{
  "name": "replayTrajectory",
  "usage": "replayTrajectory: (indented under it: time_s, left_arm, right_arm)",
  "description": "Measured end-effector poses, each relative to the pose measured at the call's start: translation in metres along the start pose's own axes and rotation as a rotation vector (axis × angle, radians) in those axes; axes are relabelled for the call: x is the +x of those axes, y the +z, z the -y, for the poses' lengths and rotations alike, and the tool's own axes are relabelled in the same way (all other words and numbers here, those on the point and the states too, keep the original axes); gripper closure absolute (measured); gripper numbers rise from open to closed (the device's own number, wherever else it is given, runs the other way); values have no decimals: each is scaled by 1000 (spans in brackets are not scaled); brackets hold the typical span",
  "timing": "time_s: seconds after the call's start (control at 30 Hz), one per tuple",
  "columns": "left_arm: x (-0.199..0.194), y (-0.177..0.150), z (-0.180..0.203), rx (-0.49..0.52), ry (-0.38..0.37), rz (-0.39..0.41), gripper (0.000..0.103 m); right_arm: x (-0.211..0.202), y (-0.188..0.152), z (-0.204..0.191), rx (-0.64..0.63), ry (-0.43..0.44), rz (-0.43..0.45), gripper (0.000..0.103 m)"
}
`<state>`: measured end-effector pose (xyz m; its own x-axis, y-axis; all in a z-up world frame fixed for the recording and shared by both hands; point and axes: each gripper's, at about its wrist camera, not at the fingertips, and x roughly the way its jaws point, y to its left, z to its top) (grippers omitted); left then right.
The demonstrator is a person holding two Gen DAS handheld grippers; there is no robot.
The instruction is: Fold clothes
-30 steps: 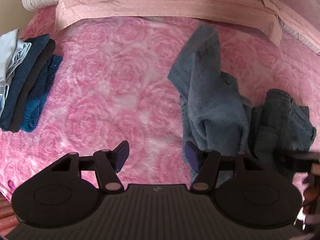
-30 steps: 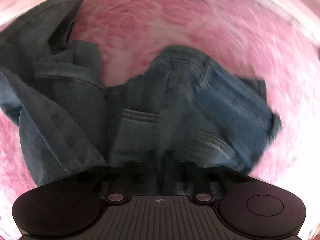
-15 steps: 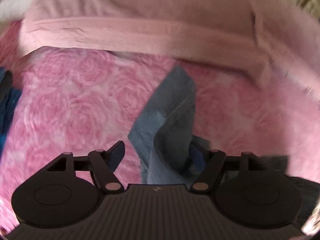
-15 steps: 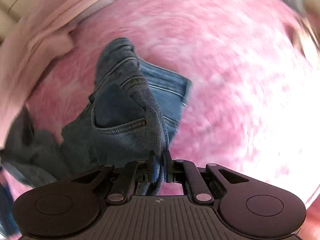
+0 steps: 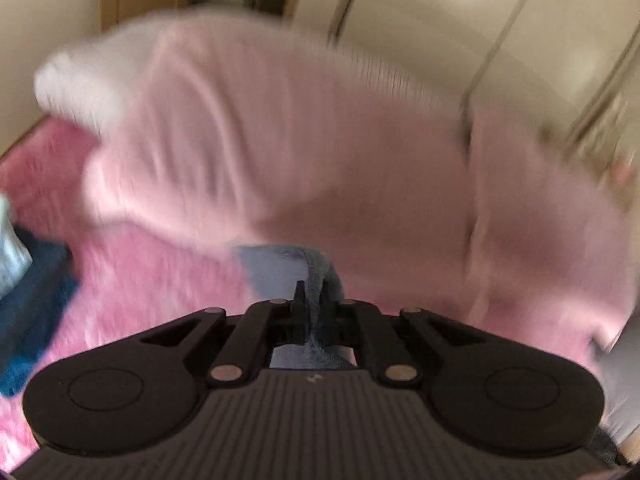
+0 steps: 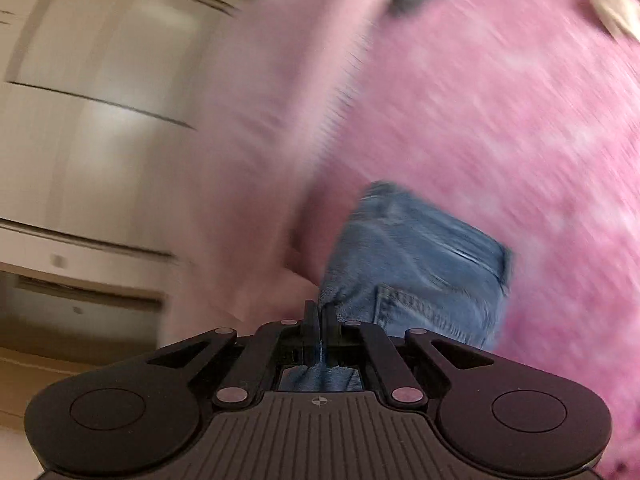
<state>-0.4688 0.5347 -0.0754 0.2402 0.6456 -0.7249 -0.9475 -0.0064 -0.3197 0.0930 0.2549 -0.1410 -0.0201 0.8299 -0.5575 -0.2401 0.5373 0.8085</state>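
Note:
A pair of blue jeans hangs between my two grippers, lifted off the pink rose-patterned bed cover [image 5: 132,264]. In the left wrist view my left gripper [image 5: 316,300] is shut on a grey-blue end of the jeans [image 5: 280,268], a strip of cloth pinched between the pads. In the right wrist view my right gripper [image 6: 320,316] is shut on the waist part of the jeans [image 6: 420,264], with a back pocket and seams showing just beyond the fingers. Both views are blurred by motion.
Pale pink pillows [image 5: 304,152] lie at the head of the bed. A pile of folded dark blue and light clothes [image 5: 28,292] sits at the left edge. Cream cupboard doors [image 6: 92,92] stand beyond the bed.
My left gripper has closed on the grey-blue end of the jeans and risen. My right gripper has lifted the waist off the bed and rolled, so both views now tilt up toward pillows and cupboards.

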Motion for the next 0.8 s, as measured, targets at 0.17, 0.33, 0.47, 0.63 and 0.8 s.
replayTrajectory:
  time_s: [0.17,0.33,0.47,0.63,0.8]
  left_arm:
    - [-103,-1,-17,-35,-120,161,100]
    - [-154,-96,-65,-100,-126,101,97]
    - [-124,-217,-122,-181,74,-232,91]
    - [-118,-311,-149,-139,333,-430,94]
    - [-127,-330,-137,-109,368,-377,88]
  right_arm:
    - [-73,5,-48,-83,226,121,103]
    - [-155,-13,-30,-207,215,177,103]
    - [-166,-36,57,-130,-260,-9,103]
    - [-164,-55,171,60,-680,-212,89]
    - [-182,-54,210,3,-635,-216,43]
